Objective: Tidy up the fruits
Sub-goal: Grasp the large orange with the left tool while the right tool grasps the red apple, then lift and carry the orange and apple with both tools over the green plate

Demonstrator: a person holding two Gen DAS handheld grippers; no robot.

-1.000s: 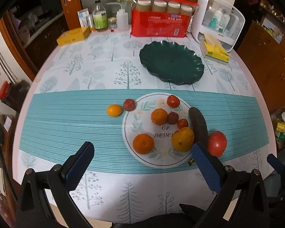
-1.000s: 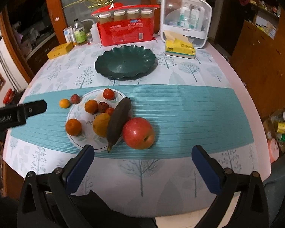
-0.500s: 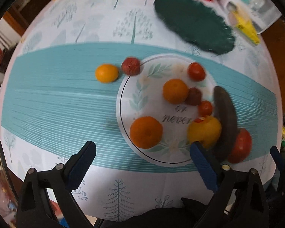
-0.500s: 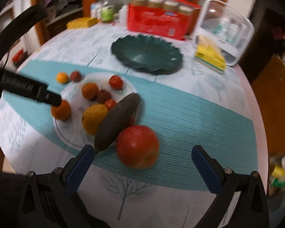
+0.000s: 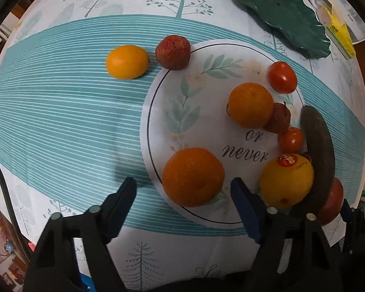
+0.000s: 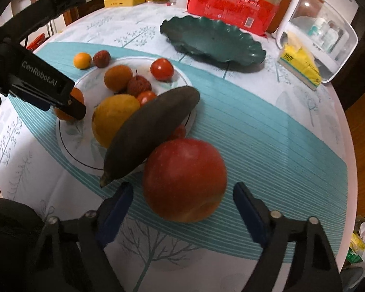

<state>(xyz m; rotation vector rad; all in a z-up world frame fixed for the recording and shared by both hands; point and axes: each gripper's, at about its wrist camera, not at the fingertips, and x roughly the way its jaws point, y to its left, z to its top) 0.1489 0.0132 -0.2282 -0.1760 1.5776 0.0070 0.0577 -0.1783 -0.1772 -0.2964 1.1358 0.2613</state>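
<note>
The orange at the white plate's near rim is straddled, untouched, by the closing left gripper (the right gripper likewise closes around the apple).

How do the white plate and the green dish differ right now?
The white plate is flat, smooth-rimmed and printed with leaves and lettering; the green dish is dark, plain and wavy-edged. The white plate holds fruit; the green dish holds none. Both rest on the tablecloth.

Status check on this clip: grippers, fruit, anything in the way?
Left gripper closing around large orange, no contact. Right gripper closing around red apple, no contact. Dark banana leans beside apple.
</note>
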